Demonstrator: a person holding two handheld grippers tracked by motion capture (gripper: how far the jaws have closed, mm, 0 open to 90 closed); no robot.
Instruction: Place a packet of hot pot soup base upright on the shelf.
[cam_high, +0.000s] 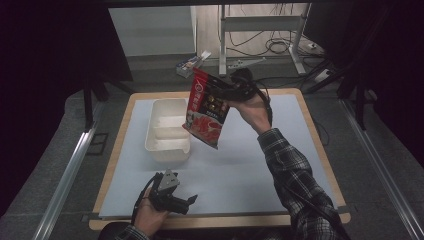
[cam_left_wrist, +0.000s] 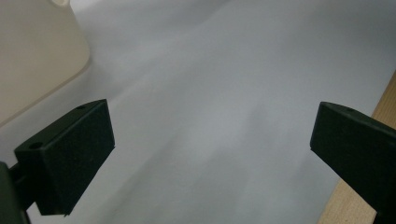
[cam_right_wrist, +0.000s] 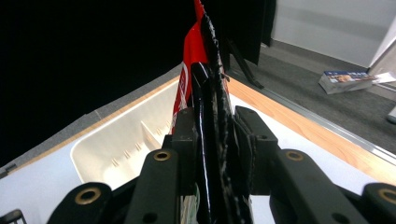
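Note:
A red and black food packet hangs in the air just right of a white plastic tub, its lower end over the tub's right rim. My right gripper is shut on the packet's upper right edge. In the right gripper view the packet stands edge-on between the closed jaws, with the tub below and to the left. My left gripper rests low near the table's front edge, open, with nothing between its pads. The tub's corner shows at the upper left of the left gripper view.
A pale blue mat covers the wooden table. Beyond the far edge, a small box lies on the floor beside a desk frame and cables. Dark curtains flank both sides.

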